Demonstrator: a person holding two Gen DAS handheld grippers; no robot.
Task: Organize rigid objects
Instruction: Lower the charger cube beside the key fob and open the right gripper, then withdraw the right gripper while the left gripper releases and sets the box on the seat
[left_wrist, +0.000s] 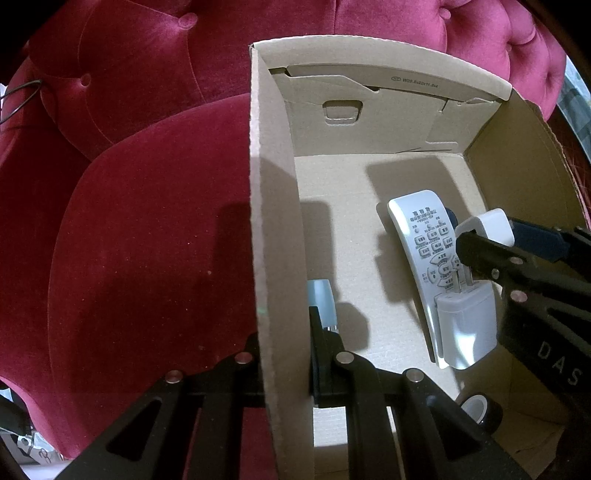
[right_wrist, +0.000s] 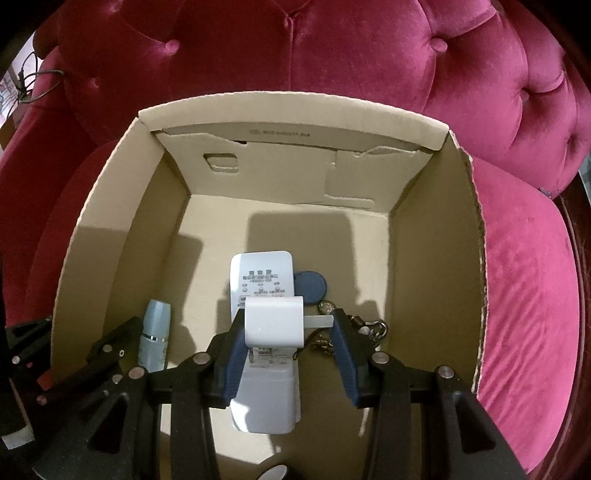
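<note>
- The cardboard box (right_wrist: 424, 236) is plain corrugated brown board, open at the top, with a punched handle slot in its far wall; it sits on a crimson velvet sofa (right_wrist: 369, 62) with button tufting, which fills the upper part of both views.
- The right gripper (right_wrist: 288, 328), matte black with ribbed blue pads, is at lower centre of the right wrist view. Its jaws are clamped on a white charger plug (right_wrist: 273, 321), a smooth rounded block: the left pad presses its side and the right pad meets its flat metal prongs.
- Below the held plug, on the box floor, lies a long curved white remote control (right_wrist: 260, 273) with rows of small printed buttons.
- A second white charger block (left_wrist: 467, 325), glossy and rounded, rests across the remote's near end, prongs up-frame.
- A dark blue oval key fob (right_wrist: 310, 284) with a metal chain and clasp lies just right of the remote.
- A pale blue cylindrical tube (right_wrist: 155, 332) with a chrome band lies along the left wall.
- The left gripper (left_wrist: 288, 369), bottom centre of the left wrist view, is pinched together on the box's left wall, one finger outside and one inside.
- A roll of black tape (left_wrist: 480, 410) sits at the lower right of the left wrist view.
</note>
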